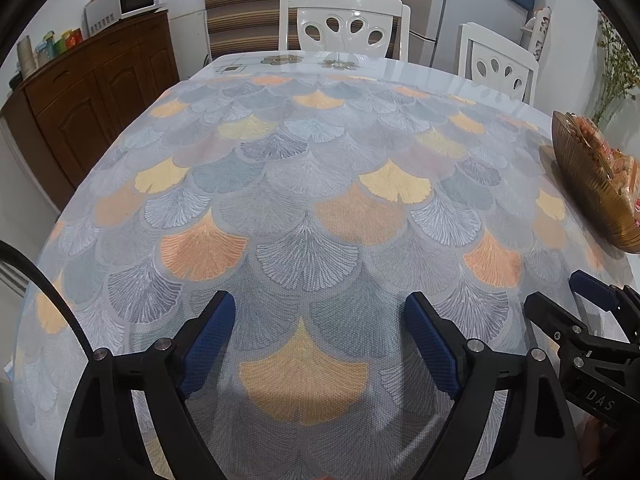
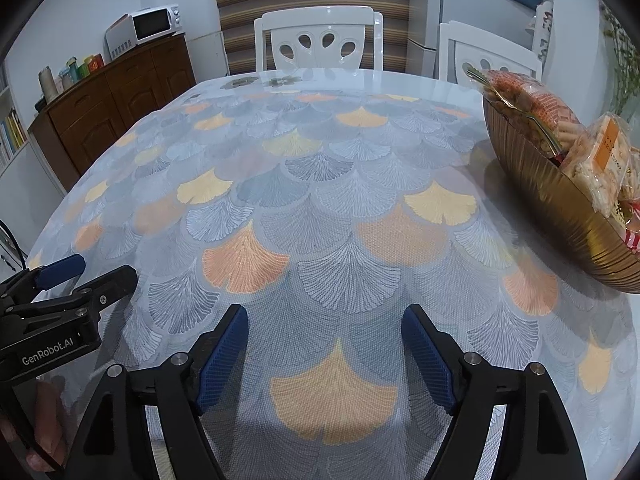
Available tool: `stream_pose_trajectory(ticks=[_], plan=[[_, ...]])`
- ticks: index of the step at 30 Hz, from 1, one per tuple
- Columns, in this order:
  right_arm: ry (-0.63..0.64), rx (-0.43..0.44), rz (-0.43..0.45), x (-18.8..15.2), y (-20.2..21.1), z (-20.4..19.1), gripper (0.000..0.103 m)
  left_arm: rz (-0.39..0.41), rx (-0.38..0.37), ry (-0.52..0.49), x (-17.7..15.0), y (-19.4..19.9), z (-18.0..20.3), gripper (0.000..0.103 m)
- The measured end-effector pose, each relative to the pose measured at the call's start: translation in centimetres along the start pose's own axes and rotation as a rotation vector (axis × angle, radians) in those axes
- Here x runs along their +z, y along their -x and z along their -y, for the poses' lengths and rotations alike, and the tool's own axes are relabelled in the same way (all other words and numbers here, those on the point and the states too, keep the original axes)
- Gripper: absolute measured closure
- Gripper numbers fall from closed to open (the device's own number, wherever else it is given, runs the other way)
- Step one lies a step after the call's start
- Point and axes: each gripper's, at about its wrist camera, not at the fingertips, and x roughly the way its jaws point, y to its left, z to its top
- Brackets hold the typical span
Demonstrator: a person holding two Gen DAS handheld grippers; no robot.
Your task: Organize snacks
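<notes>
Tablecloth (image 2: pixel 320 200) bare except snack bowl (image 2: pixel 560 200) at right edge.

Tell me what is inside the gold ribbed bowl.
The gold ribbed bowl holds wrapped snacks: a clear pack with an orange label in front and orange-red packets behind. Whatever lies lower is hidden by the bowl's wall and the packs on top.

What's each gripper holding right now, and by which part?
Nothing. The left gripper and right gripper are both open over the tablecloth; the snack packets sit in the gold bowl.
</notes>
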Motion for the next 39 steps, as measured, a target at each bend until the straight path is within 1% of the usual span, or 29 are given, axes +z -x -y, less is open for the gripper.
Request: stream_pose_trajectory(ticks=[4,9,39], plan=[[0.003,-0.001,-0.001,0.00,-0.03,0.03,0.025,-0.003,0.001,-0.005,0.04,-0.14,0.08,0.015],[0.002,-0.006,-0.003,-0.02,-0.11,0.08,0.024,-0.012,0.007,-0.020,0.16,-0.41,0.26,0.012],[-0.007,-0.010,0.003,-0.22,0.14,0.22,0.024,-0.017,0.015,-0.025,0.23,-0.55,0.21,0.009]])
